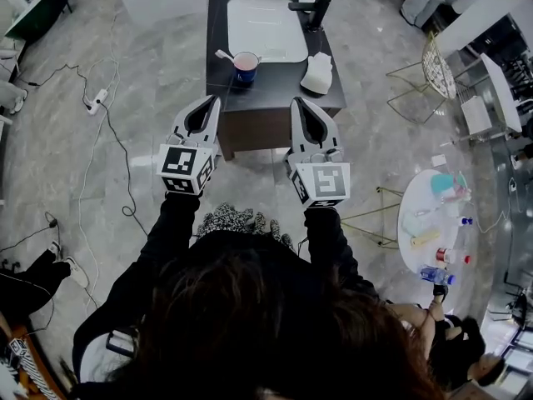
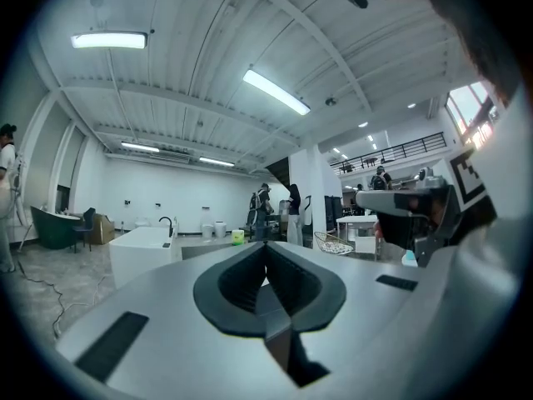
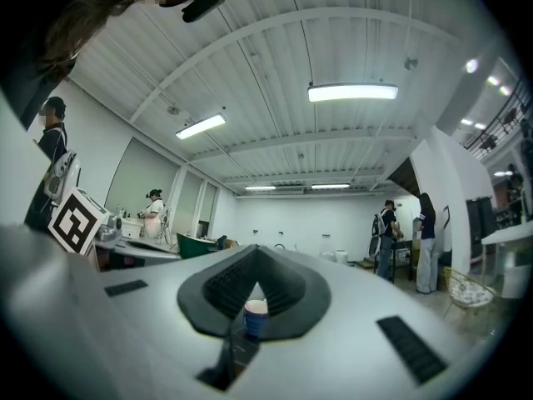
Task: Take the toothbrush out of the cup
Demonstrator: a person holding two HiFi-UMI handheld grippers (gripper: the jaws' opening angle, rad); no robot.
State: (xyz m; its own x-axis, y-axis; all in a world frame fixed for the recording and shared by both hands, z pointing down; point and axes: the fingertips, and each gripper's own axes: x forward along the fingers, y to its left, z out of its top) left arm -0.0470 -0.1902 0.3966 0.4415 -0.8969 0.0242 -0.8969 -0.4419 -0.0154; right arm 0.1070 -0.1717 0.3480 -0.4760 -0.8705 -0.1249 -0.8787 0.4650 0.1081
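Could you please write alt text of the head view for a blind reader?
A person holds the left gripper and right gripper, both shut and empty, short of a counter where a toothbrush leans in a cup beside a sink.
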